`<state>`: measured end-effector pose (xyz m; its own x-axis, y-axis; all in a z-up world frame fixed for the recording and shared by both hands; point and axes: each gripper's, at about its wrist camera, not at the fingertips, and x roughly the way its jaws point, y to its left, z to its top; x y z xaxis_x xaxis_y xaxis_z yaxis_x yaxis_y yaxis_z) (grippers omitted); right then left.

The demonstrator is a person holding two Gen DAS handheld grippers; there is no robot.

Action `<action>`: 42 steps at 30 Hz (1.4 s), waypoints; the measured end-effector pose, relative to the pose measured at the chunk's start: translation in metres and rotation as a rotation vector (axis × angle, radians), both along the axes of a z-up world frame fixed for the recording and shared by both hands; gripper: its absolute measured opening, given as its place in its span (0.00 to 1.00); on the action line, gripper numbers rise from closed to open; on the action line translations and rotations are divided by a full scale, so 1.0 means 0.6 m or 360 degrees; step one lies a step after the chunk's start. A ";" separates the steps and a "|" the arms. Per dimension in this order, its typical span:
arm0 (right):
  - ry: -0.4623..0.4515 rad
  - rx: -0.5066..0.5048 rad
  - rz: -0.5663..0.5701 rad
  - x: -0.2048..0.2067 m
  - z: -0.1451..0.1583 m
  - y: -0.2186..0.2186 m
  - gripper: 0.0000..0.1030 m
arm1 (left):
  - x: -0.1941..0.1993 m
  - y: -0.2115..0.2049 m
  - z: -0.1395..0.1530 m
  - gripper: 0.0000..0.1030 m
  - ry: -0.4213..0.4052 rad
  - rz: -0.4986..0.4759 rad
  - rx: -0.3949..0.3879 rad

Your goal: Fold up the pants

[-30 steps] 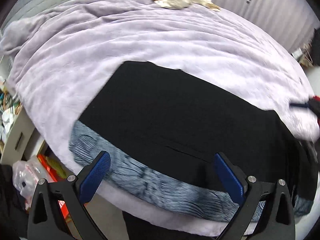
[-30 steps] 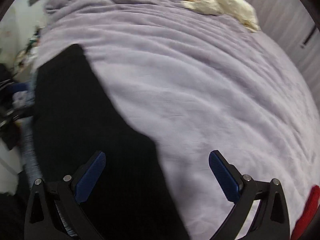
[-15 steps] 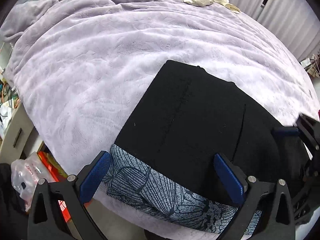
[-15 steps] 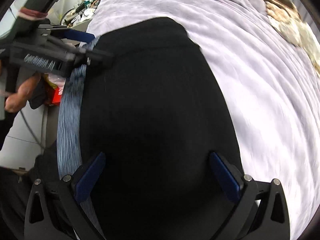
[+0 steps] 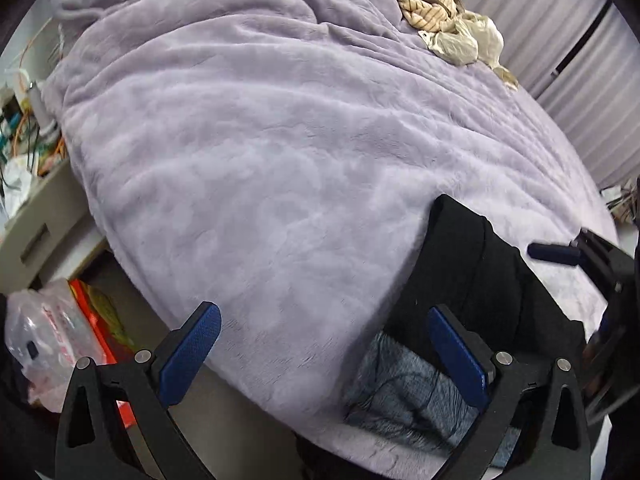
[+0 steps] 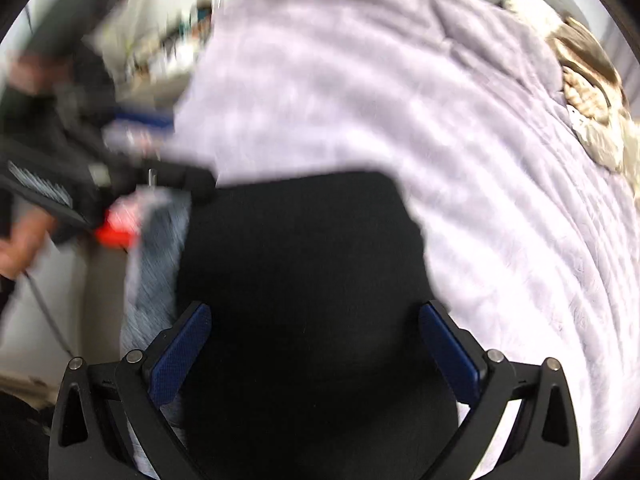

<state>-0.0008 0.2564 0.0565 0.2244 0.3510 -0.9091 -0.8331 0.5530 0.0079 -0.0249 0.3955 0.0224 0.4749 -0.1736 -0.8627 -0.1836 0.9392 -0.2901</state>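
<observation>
The black pants (image 5: 472, 280) lie folded on the lilac bed cover (image 5: 280, 152), at the lower right of the left wrist view. A blue-grey patterned cloth (image 5: 404, 396) pokes out beneath them at the bed's near edge. My left gripper (image 5: 328, 356) is open above the cover, left of the pants; its right finger overlaps their edge. In the blurred right wrist view the pants (image 6: 304, 280) fill the centre, and my right gripper (image 6: 316, 356) hangs open over them with nothing in it. The right gripper's blue finger (image 5: 554, 253) shows at the far right of the left wrist view.
A striped beige garment and a crumpled pale bag (image 5: 448, 20) lie at the far end of the bed. A cluttered shelf (image 5: 24, 148) and a plastic bag with a red box (image 5: 68, 344) sit beside the bed on the left. Curtains (image 5: 580, 64) hang behind.
The left gripper has swung left, so the pants moved from centre to the right of its view. The right view pulled back over the pants, and the left gripper looks farther off.
</observation>
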 end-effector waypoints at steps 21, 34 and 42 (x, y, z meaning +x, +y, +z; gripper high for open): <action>0.0201 0.0068 0.0101 0.039 -0.040 -0.006 0.47 | -0.011 -0.060 -0.001 1.00 -0.0073 -0.0379 0.0112; 0.0002 0.0281 0.0273 -0.050 0.075 -0.061 0.36 | 0.017 -0.183 0.009 0.92 -0.0216 -0.1435 0.0023; 0.0057 0.0164 0.0083 -0.014 0.065 -0.069 0.85 | 0.040 -0.188 -0.006 0.34 0.0036 -0.1322 -0.0037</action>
<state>-0.0092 0.2149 0.0954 0.1715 0.4535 -0.8746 -0.8590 0.5035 0.0926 -0.0007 0.2828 0.0186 0.1668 -0.4782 -0.8623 0.5608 0.7653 -0.3159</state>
